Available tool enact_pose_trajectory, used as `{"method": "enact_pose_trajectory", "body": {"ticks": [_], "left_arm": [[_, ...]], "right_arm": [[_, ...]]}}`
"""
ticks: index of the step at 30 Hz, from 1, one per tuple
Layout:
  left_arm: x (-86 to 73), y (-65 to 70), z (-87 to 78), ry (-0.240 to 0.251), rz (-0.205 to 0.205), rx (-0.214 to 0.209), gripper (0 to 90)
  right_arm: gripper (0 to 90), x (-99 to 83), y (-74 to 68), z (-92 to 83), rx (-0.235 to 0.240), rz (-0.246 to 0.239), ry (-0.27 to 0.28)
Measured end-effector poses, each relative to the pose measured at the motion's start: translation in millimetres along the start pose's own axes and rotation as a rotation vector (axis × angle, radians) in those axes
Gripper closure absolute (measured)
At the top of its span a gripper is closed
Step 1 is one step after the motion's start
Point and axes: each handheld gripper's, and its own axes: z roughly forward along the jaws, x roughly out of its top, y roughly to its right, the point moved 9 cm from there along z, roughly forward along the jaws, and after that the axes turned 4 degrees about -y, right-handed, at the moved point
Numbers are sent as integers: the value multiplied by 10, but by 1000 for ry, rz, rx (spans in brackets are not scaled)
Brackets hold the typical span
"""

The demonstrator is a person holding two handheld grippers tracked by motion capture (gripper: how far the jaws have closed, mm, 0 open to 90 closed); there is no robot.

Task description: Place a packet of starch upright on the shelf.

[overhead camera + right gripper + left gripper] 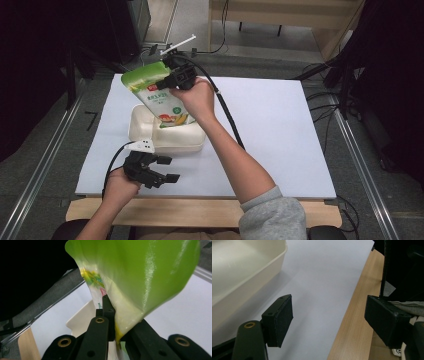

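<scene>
A green and white snack bag (156,95) hangs tilted over a cream rectangular tray (172,140), its lower end reaching into the tray. My right gripper (170,82) is shut on the bag's upper edge, and in the right gripper view the jaws pinch the glossy bag (140,275) at the gripper (115,326). My left gripper (167,169) stands open low on the white board, in front of the tray, with nothing between its fingers (280,320). The tray's wall (244,282) sits to the left of the open gap (329,317).
A white board (270,130) covers the table, with a wooden front edge (200,210) nearest the person. Black cables (227,112) trail from the grippers. Grey floor, rails and dark equipment surround the table.
</scene>
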Motion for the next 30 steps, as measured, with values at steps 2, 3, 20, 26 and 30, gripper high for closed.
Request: {"method": "enact_pose_trajectory", "body": {"ticks": [2,3,20,26,30], "left_arm": [[1,0,2,-2,3,-2,237],[-3,-4,7,-6,8,-2,237],[8,-43,-26,11,-3,6,237],[-26,-47,-36,4,-5,19,237],[-31,-43,-41,5,-7,21,237]], "right_arm": [[900,-61,-11,170,0,10,-38],[900,-84,-12,223,-4,9,-52],[900,-328,233,345,30,60,-56],[893,-442,447,267,-11,78,-74],[885,-491,528,250,-13,87,-72]]}}
